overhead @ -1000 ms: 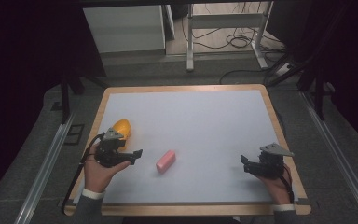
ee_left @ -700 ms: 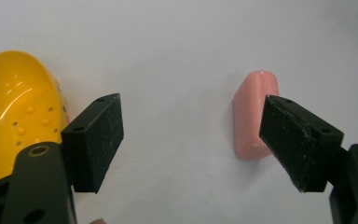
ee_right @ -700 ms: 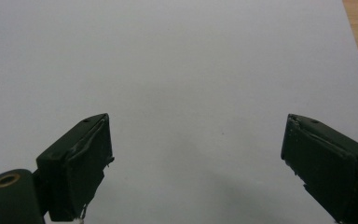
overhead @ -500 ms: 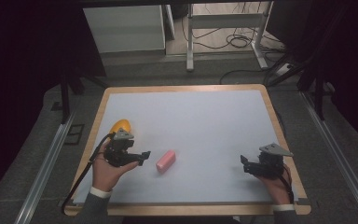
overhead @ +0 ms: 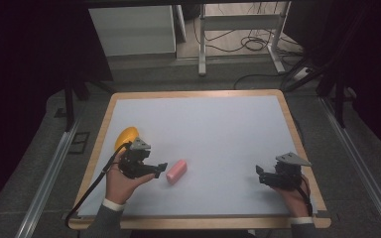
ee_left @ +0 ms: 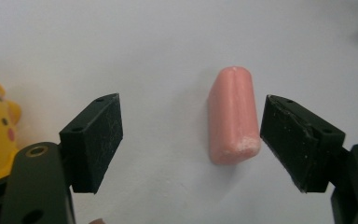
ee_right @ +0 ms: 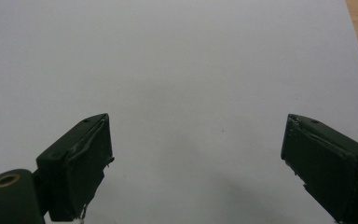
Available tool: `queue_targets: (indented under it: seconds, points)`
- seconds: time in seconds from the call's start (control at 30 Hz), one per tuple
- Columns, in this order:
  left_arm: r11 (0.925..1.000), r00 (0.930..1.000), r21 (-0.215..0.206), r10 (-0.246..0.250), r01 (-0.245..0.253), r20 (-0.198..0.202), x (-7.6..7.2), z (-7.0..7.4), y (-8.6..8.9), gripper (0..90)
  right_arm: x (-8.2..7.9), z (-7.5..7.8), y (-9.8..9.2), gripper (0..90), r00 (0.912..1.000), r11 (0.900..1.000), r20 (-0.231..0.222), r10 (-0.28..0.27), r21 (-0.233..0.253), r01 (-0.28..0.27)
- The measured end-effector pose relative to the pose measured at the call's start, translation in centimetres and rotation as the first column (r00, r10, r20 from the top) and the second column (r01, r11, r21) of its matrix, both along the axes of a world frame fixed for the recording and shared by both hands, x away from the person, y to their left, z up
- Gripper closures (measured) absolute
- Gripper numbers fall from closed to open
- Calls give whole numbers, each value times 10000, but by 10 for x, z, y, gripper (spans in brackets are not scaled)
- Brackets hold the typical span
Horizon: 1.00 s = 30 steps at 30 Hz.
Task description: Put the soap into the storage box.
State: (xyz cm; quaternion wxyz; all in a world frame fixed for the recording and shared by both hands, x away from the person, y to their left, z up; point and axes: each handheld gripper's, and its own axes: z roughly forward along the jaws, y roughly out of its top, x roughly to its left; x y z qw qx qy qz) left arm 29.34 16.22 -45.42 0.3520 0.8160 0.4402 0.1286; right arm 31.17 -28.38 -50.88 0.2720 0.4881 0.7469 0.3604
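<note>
Foam, or some soft rubbery stuff, is my guess for the pink block [overhead: 176,171]: light, a little squashy, unlikely to slip. It lies on the white table [overhead: 218,124] toward the near left corner, between the wide-spread jaws of the left gripper [ee_left: 191,140], nearer one jaw. Grip across its long flat sides, mid-length. A yellow toy [overhead: 126,137] sits by the left edge. The right gripper [ee_right: 196,154] gapes wide over bare surface near the right edge.
</note>
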Motion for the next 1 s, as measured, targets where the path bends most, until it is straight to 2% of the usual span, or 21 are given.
queue_targets:
  seconds: [0.53, 0.7, 0.73, 0.77, 0.9, 0.97, 1.0]
  points:
    - [9995, 9986, -138, -299, 293, -437, 5, -14, -19, 217, 0, -1, 0, 85, 10000, 10000, -25, -5, -49, 5]
    - [9992, 9968, -77, -398, 393, -700, 8, -21, -25, 217, 1, -1, 0, 85, 10000, 10000, -36, -27, -60, 27]
    - [9991, 9966, -74, -434, 429, -694, 9, -22, -26, 218, 1, -1, 0, 85, 10000, 10000, -36, -26, -55, 26]
    - [9988, 9965, 122, -470, 480, -692, 9, -23, -30, 219, 1, -1, 0, 85, 10000, 10000, -39, -33, -54, 33]
    - [9978, 9957, 155, -628, 640, -675, 10, -21, -38, 220, 1, -1, -1, 85, 10000, 10000, -35, -42, -37, 42]
    - [9980, 9952, 1, -623, 625, -754, 13, -21, -39, 222, 1, -1, -1, 85, 10000, 10000, -36, -49, -36, 49]
    - [9983, 9955, 93, -562, 571, -768, 13, -22, -40, 223, 1, -1, -1, 85, 10000, 10000, -35, -58, -33, 58]
